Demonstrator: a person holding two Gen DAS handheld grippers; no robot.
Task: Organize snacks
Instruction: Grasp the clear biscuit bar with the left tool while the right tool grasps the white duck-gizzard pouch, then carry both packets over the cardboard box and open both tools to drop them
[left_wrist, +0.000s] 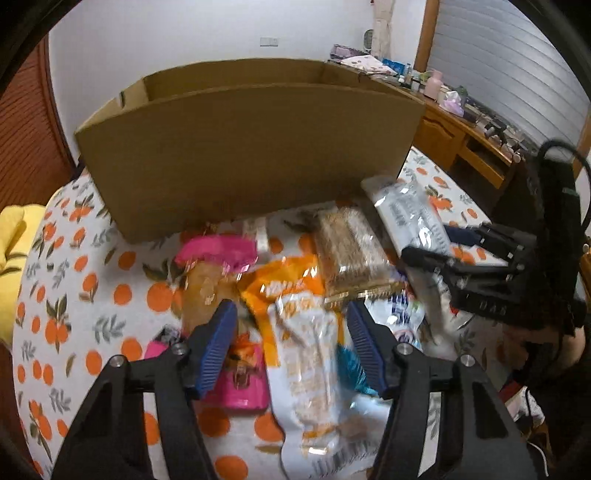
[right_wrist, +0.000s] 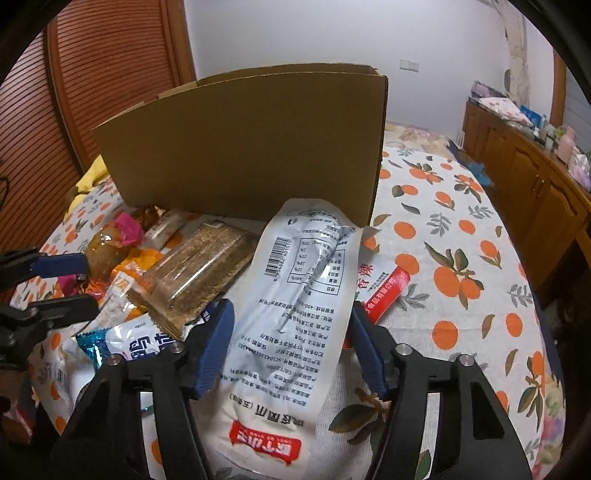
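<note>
A pile of snack packets lies on the orange-print cloth (left_wrist: 92, 295) in front of an open cardboard box (left_wrist: 251, 155). My left gripper (left_wrist: 291, 325) is open, its blue pads either side of an orange-and-white packet (left_wrist: 310, 354). A pink packet (left_wrist: 243, 384) lies by its left pad, a brown cereal-bar pack (left_wrist: 351, 254) just beyond. My right gripper (right_wrist: 291, 325) is open around a long white packet (right_wrist: 295, 314) with a red label, which lies on the cloth. The cereal-bar pack (right_wrist: 195, 273) sits to its left and the box (right_wrist: 251, 147) behind it.
A wooden sideboard (right_wrist: 535, 184) with bottles and clutter runs along the right wall. A slatted wooden door (right_wrist: 92, 92) is at the left. A yellow cloth (left_wrist: 14, 254) lies at the bed's left edge. A red-and-white packet (right_wrist: 384, 291) lies right of the white one.
</note>
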